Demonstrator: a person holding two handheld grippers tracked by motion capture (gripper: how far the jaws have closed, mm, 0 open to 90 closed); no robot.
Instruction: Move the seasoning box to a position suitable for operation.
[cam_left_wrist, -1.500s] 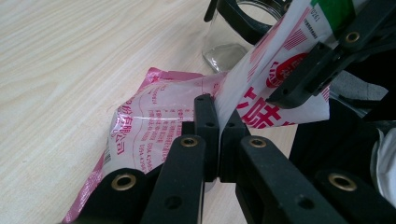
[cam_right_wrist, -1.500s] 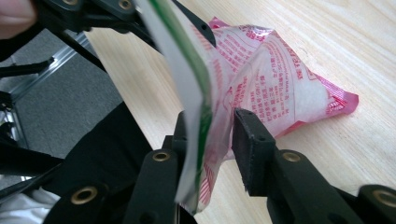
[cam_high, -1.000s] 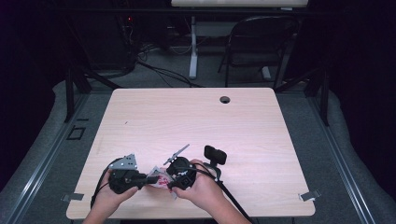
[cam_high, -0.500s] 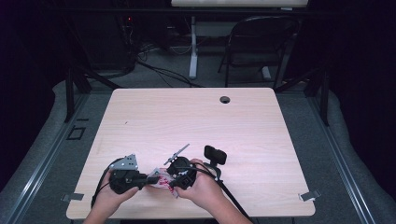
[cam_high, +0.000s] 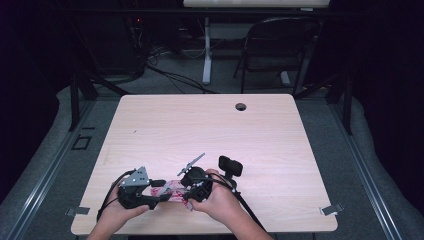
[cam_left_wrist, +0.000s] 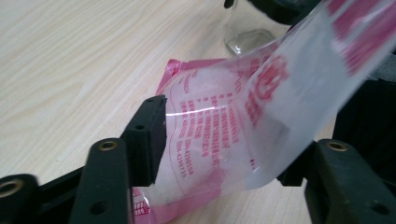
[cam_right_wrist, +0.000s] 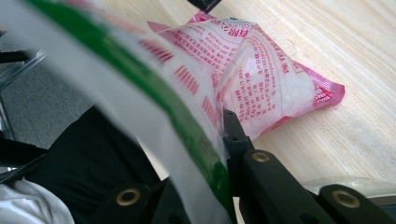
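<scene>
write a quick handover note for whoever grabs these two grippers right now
Left tongs: just opened, jaws apart around the clear plastic pouch with pink print and white grains, pads off it.
Right tongs: shut on the pouch's edge.
Pouch: near the front edge of the pale wooden table, one end resting on the top.
Done: right grip.
Left: probably re-grip with the left, then carry on.

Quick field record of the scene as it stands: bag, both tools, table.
item: pink-printed clear plastic bag of white grains, one end resting on the table
left tool: jaws just opened, wide apart, bag passes between them unpinched
right tool: shut on the bag's edge
surface: light wooden table
nearby: clear glass base
</scene>
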